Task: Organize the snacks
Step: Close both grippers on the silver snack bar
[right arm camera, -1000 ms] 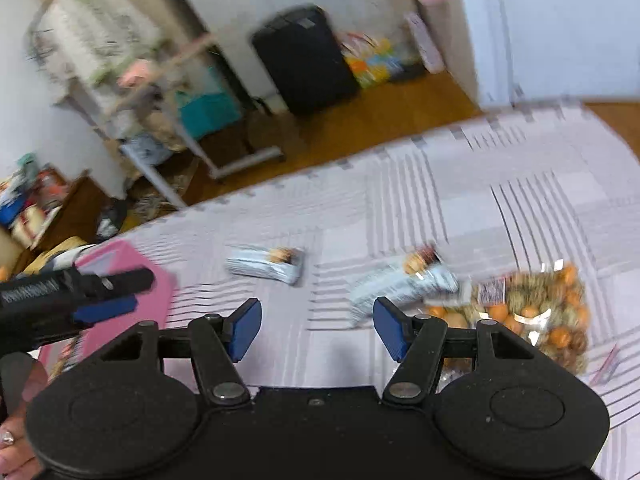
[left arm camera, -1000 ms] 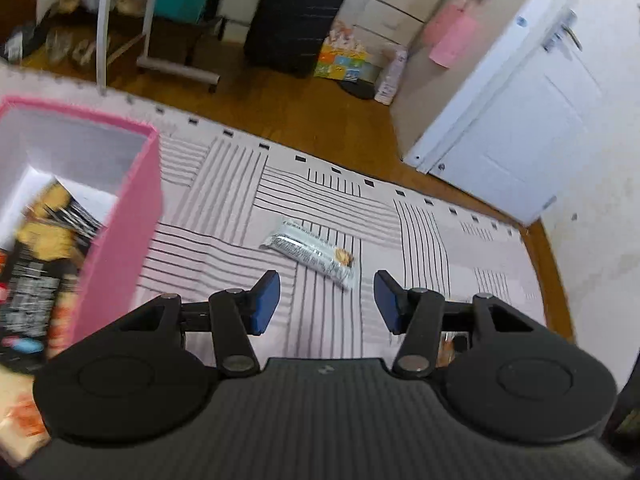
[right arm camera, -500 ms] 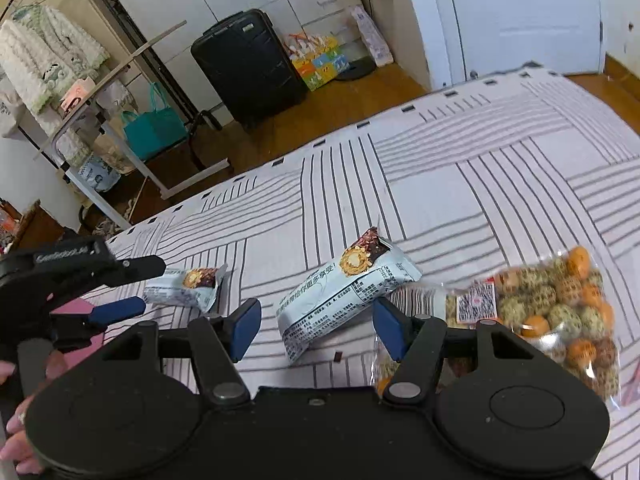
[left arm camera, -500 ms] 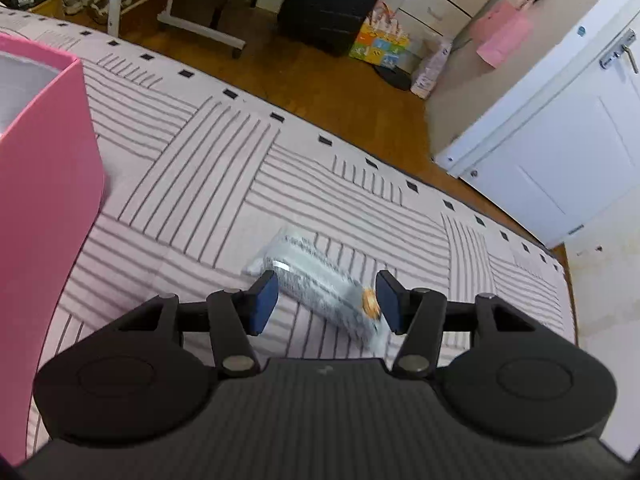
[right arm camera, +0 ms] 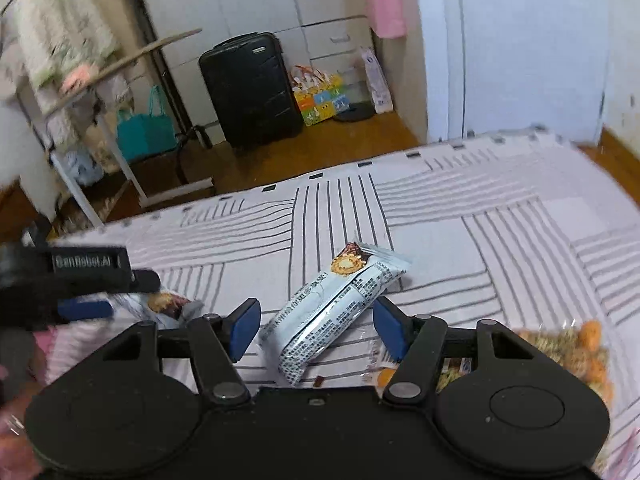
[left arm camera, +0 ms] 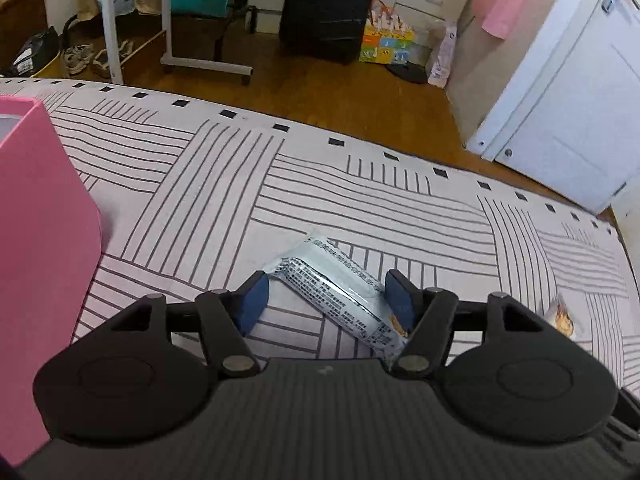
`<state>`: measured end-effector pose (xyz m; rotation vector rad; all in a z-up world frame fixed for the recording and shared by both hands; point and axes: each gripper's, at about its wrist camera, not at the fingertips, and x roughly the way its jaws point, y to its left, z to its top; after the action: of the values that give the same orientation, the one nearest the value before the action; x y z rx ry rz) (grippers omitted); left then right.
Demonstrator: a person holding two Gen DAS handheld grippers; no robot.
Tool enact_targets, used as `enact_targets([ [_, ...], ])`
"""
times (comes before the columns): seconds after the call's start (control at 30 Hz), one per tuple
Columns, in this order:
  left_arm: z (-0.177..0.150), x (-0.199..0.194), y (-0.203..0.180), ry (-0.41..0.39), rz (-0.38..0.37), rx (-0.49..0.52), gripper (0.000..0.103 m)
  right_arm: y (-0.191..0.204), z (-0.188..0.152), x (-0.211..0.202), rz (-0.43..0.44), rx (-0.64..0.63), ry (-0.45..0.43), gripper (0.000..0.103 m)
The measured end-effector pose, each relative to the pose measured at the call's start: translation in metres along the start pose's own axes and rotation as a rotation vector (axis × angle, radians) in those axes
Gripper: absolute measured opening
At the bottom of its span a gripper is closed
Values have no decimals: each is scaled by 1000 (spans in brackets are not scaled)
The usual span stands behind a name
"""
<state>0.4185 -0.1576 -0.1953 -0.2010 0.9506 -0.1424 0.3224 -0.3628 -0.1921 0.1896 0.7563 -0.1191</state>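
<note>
My left gripper (left arm camera: 326,304) is open, its blue pads on either side of a silver snack bar (left arm camera: 340,294) that lies on the striped bedspread (left arm camera: 360,200). My right gripper (right arm camera: 316,326) is open around a second silver snack bar (right arm camera: 336,304) lying slantwise. The pink box (left arm camera: 40,260) stands at the left of the left wrist view. A clear bag of orange and green snacks (right arm camera: 568,352) lies to the right of my right gripper. The left gripper (right arm camera: 80,280) shows in the right wrist view over the first bar (right arm camera: 168,304).
The bed's far edge (left arm camera: 340,142) drops to a wooden floor (left arm camera: 320,92). A black suitcase (right arm camera: 250,88), a white rack (left arm camera: 168,20) and a white door (left arm camera: 580,100) stand beyond. Another wrapper corner (left arm camera: 562,316) lies at the right of the left wrist view.
Both grippers have come down and forward so each open pair of fingers now brackets its own snack bar. The pink box has slid to the left edge of the left wrist view.
</note>
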Motion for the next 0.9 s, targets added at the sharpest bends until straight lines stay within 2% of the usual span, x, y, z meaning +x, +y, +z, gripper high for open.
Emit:
enact_targets([
  [0.07, -1, 0, -1, 14, -5, -1, 64, 2, -1, 0, -10, -59, -14, 52],
  [0.1, -1, 0, -1, 27, -10, 5, 64, 2, 0, -1, 4, -78, -18, 44],
  [0.17, -2, -1, -5, 45, -28, 29, 64, 2, 2, -3, 23, -96, -16, 37],
  [0.27, -7, -2, -8, 57, -170, 32, 65, 4, 5, -9, 49, -152, 5, 17],
  [0.3, -10, 0, -10, 76, -174, 36, 65, 4, 7, -11, 63, -165, 23, 16],
  [0.37, -15, -3, -19, 54, -142, 92, 61, 1, 11, -14, 91, -173, 73, 13],
  [0.4, -16, -4, -22, 48, -124, 113, 57, -2, 13, -15, 106, -158, 82, 13],
  [0.43, -16, -5, -23, 46, -111, 120, 47, -7, 16, -15, 119, -129, 79, 14],
  [0.57, -16, -4, -17, 70, -140, 73, 38, -26, 17, -7, 161, 27, 60, 26],
  [0.63, -16, -5, -18, 70, -149, 96, 36, -31, 13, -1, 154, 72, 52, 38],
  [0.67, -16, -5, -18, 77, -167, 105, 36, -33, 10, 1, 154, 90, 47, 39],
  [0.77, -15, -6, -26, 158, -295, 102, 35, -32, 5, 3, 160, 95, 15, 40],
  [0.8, -16, -7, -30, 174, -309, 109, 35, -30, 3, 4, 153, 83, 6, 41],
  [0.9, -20, -13, -41, 164, -281, 175, 34, -21, -2, 6, 130, 18, -5, 45],
])
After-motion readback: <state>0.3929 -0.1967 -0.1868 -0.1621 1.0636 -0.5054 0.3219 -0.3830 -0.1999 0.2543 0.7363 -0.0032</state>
